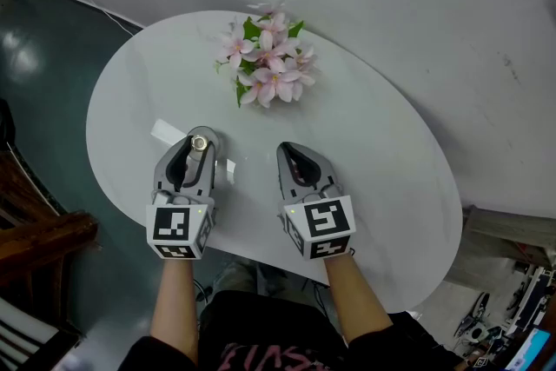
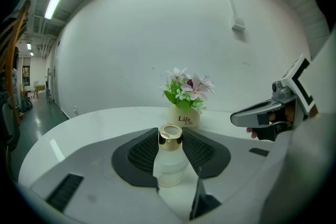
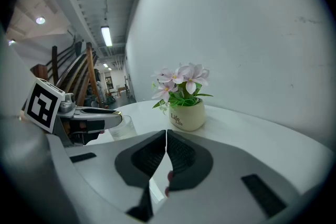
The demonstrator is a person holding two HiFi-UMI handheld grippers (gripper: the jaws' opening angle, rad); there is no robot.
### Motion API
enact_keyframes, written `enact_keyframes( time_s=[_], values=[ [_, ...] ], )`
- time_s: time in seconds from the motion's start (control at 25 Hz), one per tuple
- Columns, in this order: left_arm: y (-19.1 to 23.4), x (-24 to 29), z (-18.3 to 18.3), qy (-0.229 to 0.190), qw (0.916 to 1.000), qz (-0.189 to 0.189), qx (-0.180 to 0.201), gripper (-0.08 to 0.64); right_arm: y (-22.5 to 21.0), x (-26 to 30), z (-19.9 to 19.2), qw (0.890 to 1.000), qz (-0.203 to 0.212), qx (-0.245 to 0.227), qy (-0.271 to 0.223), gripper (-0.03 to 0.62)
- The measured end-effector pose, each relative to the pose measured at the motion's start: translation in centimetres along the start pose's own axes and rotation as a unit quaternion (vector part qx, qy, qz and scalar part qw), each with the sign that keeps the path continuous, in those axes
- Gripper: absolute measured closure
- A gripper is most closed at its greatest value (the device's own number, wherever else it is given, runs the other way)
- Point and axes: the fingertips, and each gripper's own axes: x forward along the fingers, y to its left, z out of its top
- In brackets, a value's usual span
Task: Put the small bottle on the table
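Note:
The small clear glass bottle [image 1: 199,143] with a gold cap [image 2: 170,135] stands upright between the jaws of my left gripper [image 1: 199,137], which is shut on it at the neck and shoulders. The bottle's base [image 2: 169,178] sits low at the white tabletop; whether it touches I cannot tell. My right gripper [image 1: 292,151] hovers beside it to the right, shut and empty, its pads [image 3: 176,152] meeting at the tips. The right gripper view also catches the bottle [image 3: 122,126] under the left gripper [image 3: 94,115].
A cream pot of pink flowers [image 1: 270,63] stands at the far middle of the oval white table [image 1: 382,152]. A white strip [image 1: 165,133] lies left of the bottle. A grey wall runs behind; wooden furniture [image 1: 39,235] and dark floor lie left.

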Motion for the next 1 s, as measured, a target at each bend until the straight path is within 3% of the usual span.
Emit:
enact_keyframes(
  time_s=[0.48,0.8,1.0],
  values=[
    [-0.2,-1.7,1.9,-0.03,0.9995,0.0,0.006,0.43,0.6,-1.1,0.7,1.0,-0.001,-0.005,-0.013,0.525],
    [-0.9,-3.3,2.8,-0.029,0.9991,0.003,0.029,0.43,1.0,-2.8,1.9,0.999,-0.006,-0.004,-0.035,0.525],
    [-1.6,-4.2,3.3,-0.029,0.9987,0.009,0.042,0.473,1.2,-4.1,2.4,0.999,-0.006,-0.004,-0.046,0.525]
  ],
)
